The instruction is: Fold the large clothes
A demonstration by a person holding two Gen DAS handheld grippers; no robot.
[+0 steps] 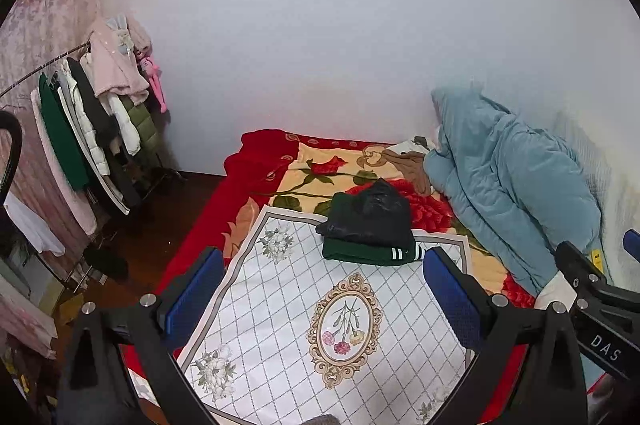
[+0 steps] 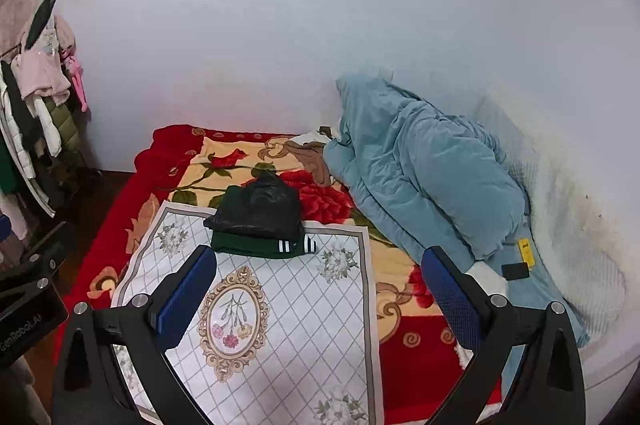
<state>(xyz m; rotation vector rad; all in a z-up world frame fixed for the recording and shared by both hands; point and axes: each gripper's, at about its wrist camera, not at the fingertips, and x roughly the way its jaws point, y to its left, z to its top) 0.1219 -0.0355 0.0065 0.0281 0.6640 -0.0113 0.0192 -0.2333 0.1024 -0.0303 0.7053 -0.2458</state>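
Note:
A folded dark green garment with white stripes (image 1: pixel 368 253) lies on the far end of a white floral cloth (image 1: pixel 280 305), with a folded black shiny garment (image 1: pixel 372 215) stacked on top. The same pile shows in the right wrist view: green (image 2: pixel 256 245), black (image 2: pixel 260 209), on the cloth (image 2: pixel 300 325). My left gripper (image 1: pixel 324 289) is open and empty, held above the cloth short of the pile. My right gripper (image 2: pixel 320 289) is open and empty above the cloth's right part. The right gripper's body (image 1: pixel 600 305) shows at the left view's right edge.
A red and yellow rose blanket (image 1: pixel 260 193) covers the bed. A bunched light blue quilt (image 1: pixel 512 193) lies along the wall at right, also seen in the right wrist view (image 2: pixel 420 177). A brown garment (image 1: pixel 412 167) lies beside it. A clothes rack (image 1: pixel 92 129) stands left.

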